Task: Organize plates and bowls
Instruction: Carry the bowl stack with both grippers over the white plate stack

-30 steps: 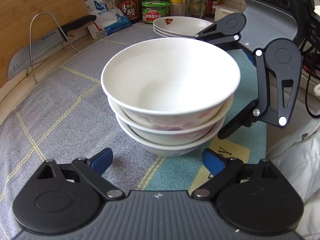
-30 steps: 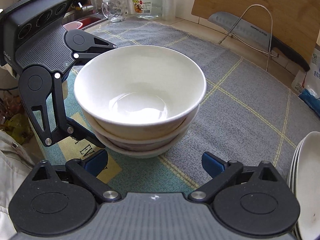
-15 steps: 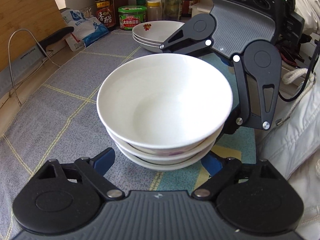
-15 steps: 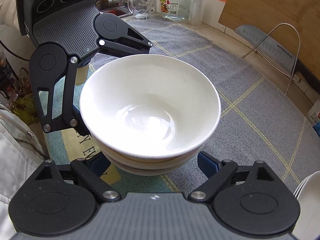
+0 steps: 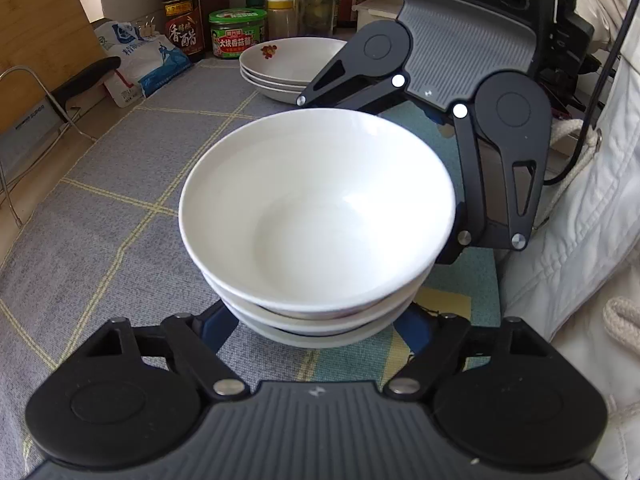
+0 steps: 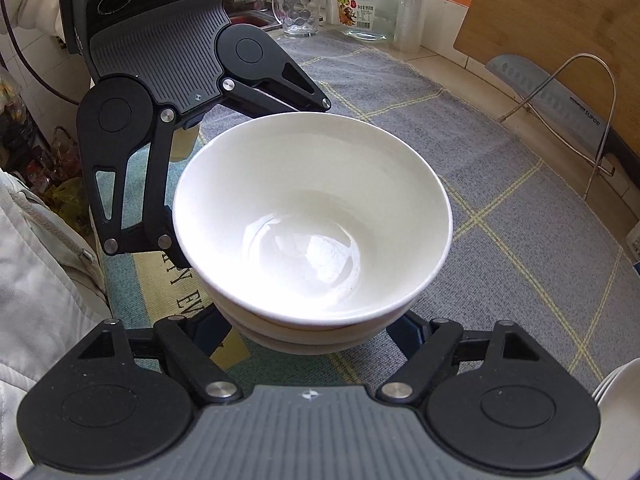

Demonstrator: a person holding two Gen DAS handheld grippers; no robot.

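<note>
A stack of three white bowls (image 5: 316, 216) (image 6: 312, 220) stands on the grey checked mat (image 5: 100, 220). My left gripper (image 5: 314, 330) reaches in low on one side. Its jaws are closing around the bottom bowl, its blue pads (image 5: 216, 326) are right beside that bowl, and their tips are hidden under the rims. My right gripper (image 6: 310, 334) comes from the opposite side and straddles the stack's base the same way, jaws closing, blue pads (image 6: 408, 330) partly hidden. A stack of white plates (image 5: 292, 64) with a red flower print sits behind the bowls.
A cutting board (image 6: 560, 20) and a cleaver (image 6: 548, 92) on a wire rack line the wall. Sauce bottles and a green-lidded jar (image 5: 236, 34) stand behind the plates. A glass mug (image 6: 298, 8) and a jar are at the mat's other end. A person's white jacket (image 5: 580, 240) is at the counter edge.
Both grippers have closed in on the bowl stack and tipped downward. Their jaws have narrowed from wide apart to just beside the bottom bowl. The bowls stay on the mat.
</note>
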